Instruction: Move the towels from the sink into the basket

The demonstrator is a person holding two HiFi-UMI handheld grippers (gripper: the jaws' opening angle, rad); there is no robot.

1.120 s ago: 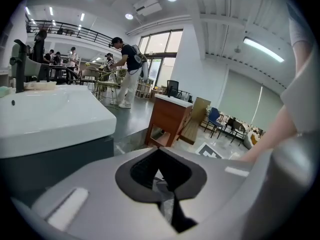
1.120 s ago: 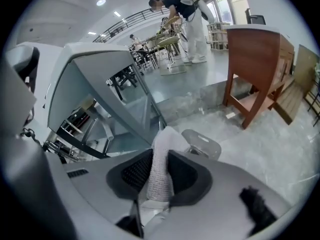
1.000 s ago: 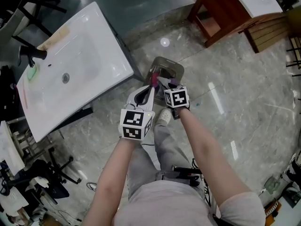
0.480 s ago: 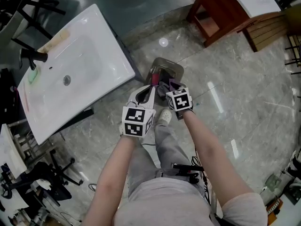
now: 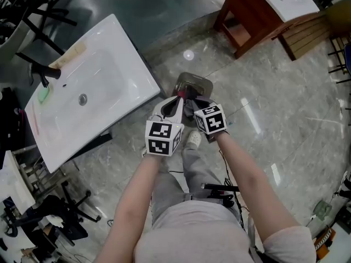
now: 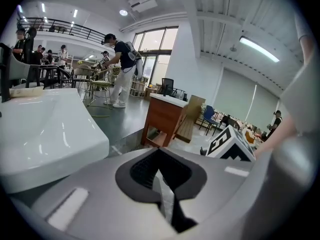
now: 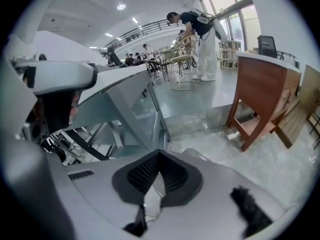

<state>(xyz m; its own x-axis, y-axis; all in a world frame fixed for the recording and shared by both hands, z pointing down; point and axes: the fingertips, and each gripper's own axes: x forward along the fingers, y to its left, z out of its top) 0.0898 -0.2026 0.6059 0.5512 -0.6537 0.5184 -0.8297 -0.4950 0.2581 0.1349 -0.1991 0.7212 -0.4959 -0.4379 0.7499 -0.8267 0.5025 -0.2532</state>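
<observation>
A small metal basket [image 5: 202, 83] stands on the floor beside the white sink [image 5: 104, 75]. Pink, purple and grey towels [image 5: 190, 99] lie bunched in it. Both grippers hover over the basket's near side, side by side. The jaws of my left gripper [image 5: 175, 104] meet at the tip with nothing between them, as the left gripper view shows [image 6: 159, 156]. My right gripper [image 5: 196, 107] is also shut and empty [image 7: 159, 156]. A beige cloth [image 5: 70, 52] lies on the sink's far rim. The sink bowl holds no towel that I can see.
A black faucet [image 5: 45, 70] and a green pad [image 5: 44, 93] sit at the sink's left end. A wooden stand [image 5: 258, 15] with a white top is at the back right. Black chair frames [image 5: 60, 212] crowd the left. Marble floor [image 5: 285, 119] lies to the right.
Both grippers have drifted slightly back towards me above the basket. The towels stay in the basket.
</observation>
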